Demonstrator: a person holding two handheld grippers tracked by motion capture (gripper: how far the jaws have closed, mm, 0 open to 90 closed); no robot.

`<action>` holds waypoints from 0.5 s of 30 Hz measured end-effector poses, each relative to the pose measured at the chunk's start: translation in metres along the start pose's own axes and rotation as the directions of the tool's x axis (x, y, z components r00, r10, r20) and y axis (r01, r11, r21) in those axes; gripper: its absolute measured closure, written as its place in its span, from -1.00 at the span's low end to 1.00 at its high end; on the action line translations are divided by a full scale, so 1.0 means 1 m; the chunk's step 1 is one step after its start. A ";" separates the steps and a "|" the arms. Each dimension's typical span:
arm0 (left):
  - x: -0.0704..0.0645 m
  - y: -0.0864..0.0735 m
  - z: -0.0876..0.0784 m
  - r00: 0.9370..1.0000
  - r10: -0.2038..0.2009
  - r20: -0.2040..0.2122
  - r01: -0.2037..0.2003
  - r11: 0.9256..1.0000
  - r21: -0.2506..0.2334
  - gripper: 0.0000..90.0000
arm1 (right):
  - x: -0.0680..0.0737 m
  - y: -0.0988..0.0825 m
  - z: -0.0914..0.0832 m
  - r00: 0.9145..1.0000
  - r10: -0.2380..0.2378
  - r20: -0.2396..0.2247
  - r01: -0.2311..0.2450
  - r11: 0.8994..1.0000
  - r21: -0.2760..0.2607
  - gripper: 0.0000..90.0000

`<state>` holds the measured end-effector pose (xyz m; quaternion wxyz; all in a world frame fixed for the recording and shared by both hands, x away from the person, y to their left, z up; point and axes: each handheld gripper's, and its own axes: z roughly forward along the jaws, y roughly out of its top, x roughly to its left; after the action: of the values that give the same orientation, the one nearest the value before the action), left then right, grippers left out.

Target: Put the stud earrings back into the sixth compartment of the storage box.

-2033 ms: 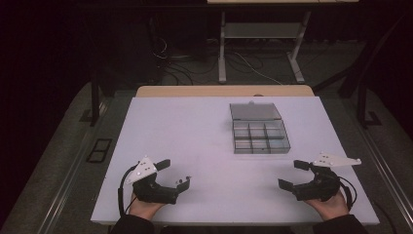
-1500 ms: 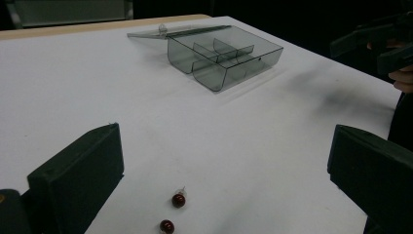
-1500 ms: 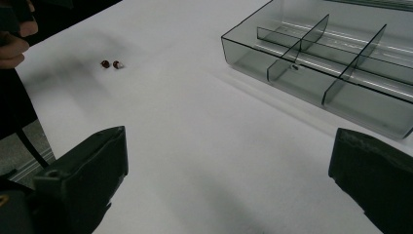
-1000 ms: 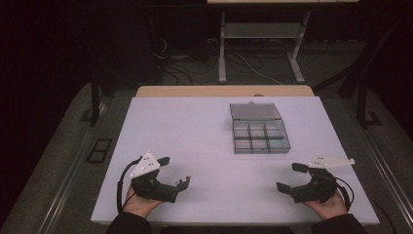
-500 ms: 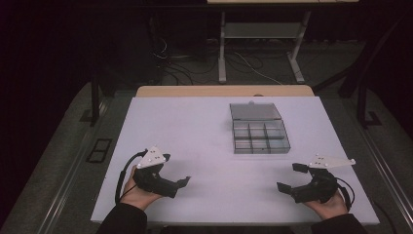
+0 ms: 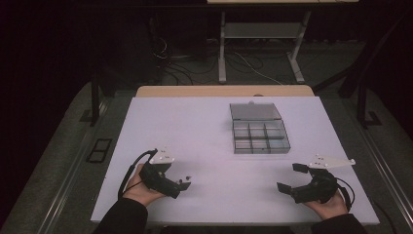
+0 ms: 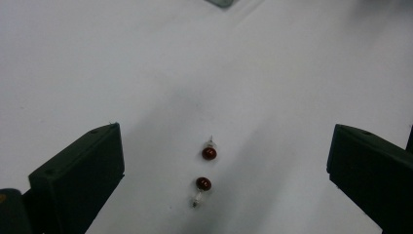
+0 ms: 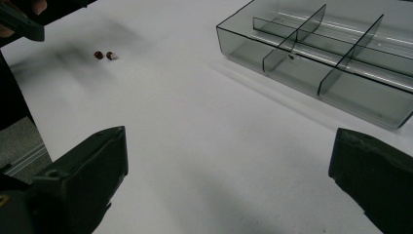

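Beads [image 7: 206, 168], two small dark red ones on short pale pins, lie close together on the white tabletop [image 6: 204, 126], directly ahead of the left gripper [image 6: 184, 184] and between its fingers [image 7: 78, 175] in the left gripper view. Those fingers stand released, wide apart, touching neither bead. What the beads are exactly is hard to make out; in the high view they are only a dark speck [image 6: 188, 176] beside the gripper's tips, and in the right gripper view two blurred dots [image 8: 104, 55].

Farther off, the clear grey compartment box [image 6: 258, 127] sits open right of centre, its lid folded back. One tiny object [image 8: 290, 56] lies in a near compartment, too small to identify; the box's far side is cut off in the right gripper view.

The right gripper [image 6: 292, 178] rests near the tabletop's front right, well apart from the box, fingers [image 8: 83, 170] released and holding nothing.
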<state>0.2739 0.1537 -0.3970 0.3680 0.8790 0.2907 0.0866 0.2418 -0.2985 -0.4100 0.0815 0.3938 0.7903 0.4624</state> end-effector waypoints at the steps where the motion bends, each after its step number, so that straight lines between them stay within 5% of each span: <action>1: 0.000 0.000 0.002 1.000 0.007 0.006 -0.007 1.000 0.016 -1.00 | 0.000 0.000 0.000 1.000 0.000 0.000 0.000 1.000 0.001 -0.98; 15: 0.001 0.001 0.022 0.996 0.062 0.059 -0.072 0.981 0.182 -0.84 | 0.000 -0.001 0.000 1.000 0.002 -0.004 -0.001 1.000 0.007 -0.98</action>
<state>0.2830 0.1410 -0.4123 0.2896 0.9206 0.2577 0.0482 0.2414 -0.2984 -0.4105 0.0783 0.3938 0.7917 0.4605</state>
